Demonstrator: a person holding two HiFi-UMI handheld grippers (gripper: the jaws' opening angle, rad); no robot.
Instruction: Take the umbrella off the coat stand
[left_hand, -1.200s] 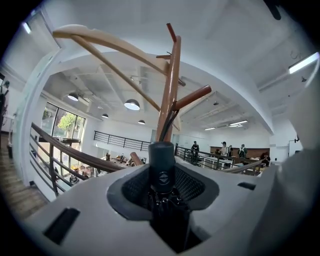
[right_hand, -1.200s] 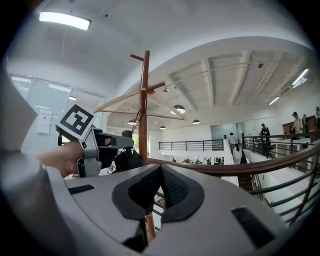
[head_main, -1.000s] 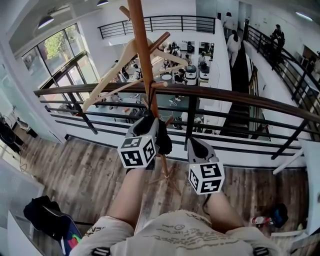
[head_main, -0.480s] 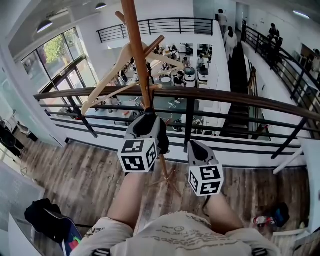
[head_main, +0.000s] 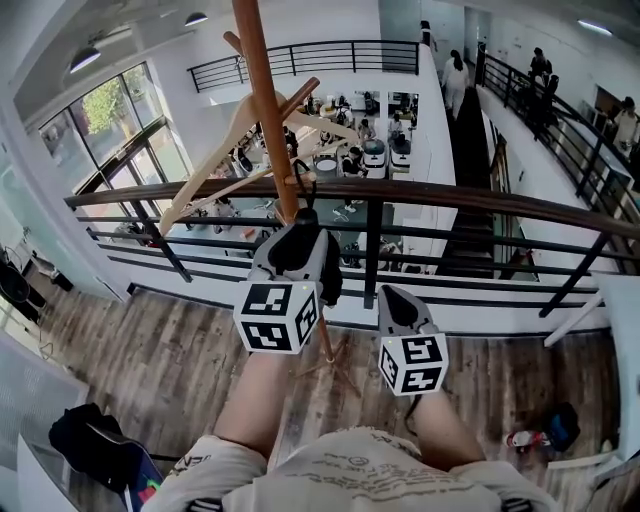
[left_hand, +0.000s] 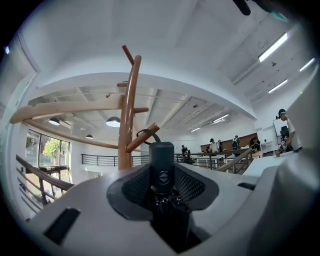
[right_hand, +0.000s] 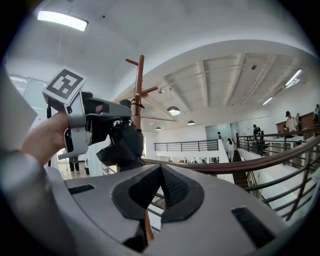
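The brown wooden coat stand (head_main: 262, 110) rises right in front of me. My left gripper (head_main: 300, 238) is shut on a black folded umbrella (head_main: 328, 272), close against the pole. In the left gripper view the umbrella's handle (left_hand: 161, 165) stands up between the pads of the left gripper (left_hand: 162, 189). Its strap loop (left_hand: 145, 133) hangs round a slanting peg (left_hand: 142, 138) of the stand (left_hand: 128, 120). The right gripper (head_main: 396, 302) waits to the right, below the rail, shut (right_hand: 161, 175) with nothing in it. From there the umbrella (right_hand: 122, 145) shows as a dark bundle beside the pole (right_hand: 138, 90).
A wooden clothes hanger (head_main: 215, 165) hangs on the stand's left side. A brown handrail (head_main: 460, 197) with black bars runs across just behind the stand, with an open hall below. A black bag (head_main: 85, 432) lies on the plank floor at lower left.
The left gripper has risen with the umbrella along the pole, towards the peg that holds the strap. The right gripper has barely shifted.
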